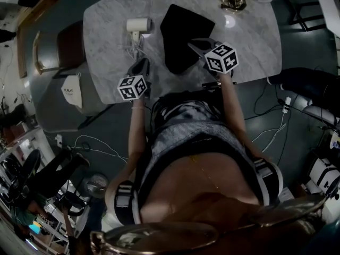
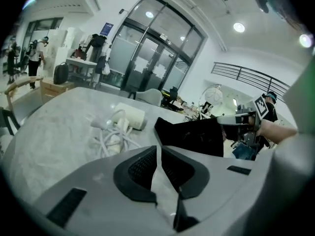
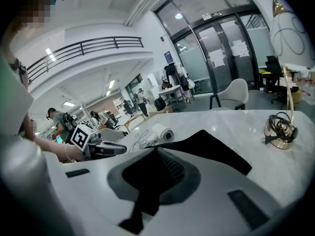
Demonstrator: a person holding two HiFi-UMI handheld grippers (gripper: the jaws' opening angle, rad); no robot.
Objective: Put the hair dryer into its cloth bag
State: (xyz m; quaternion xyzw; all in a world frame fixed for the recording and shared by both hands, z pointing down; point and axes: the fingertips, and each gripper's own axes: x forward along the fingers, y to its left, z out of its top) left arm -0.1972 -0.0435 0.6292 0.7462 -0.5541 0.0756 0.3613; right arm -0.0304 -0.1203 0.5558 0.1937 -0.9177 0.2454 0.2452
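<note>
Two grippers, one busy. Your right gripper [image 3: 156, 155] is pinched nearly shut on the near edge of the bag [image 1: 181, 32], with black cloth between the pads. The rest of the bag lies flat on the worktop [image 1: 106, 15] ahead of that gripper.

Your left gripper [image 2: 158, 152] is fully closed and has nothing in it. The dryer [image 2: 129, 116] lies ahead of it and a little left, well apart. The dryer's cord [image 2: 106, 139] is bunched on the side nearer the gripper. The dryer is left of the bag, not touching it.

Likely step is fetching the dryer. Open the left jaws before you arrive. Grip the barrel or handle, not the cord. Hold the right pinch and lift so the mouth gapes. I can't tell which edge is the mouth. A loose cord could snag, so feed it in with the body.
</note>
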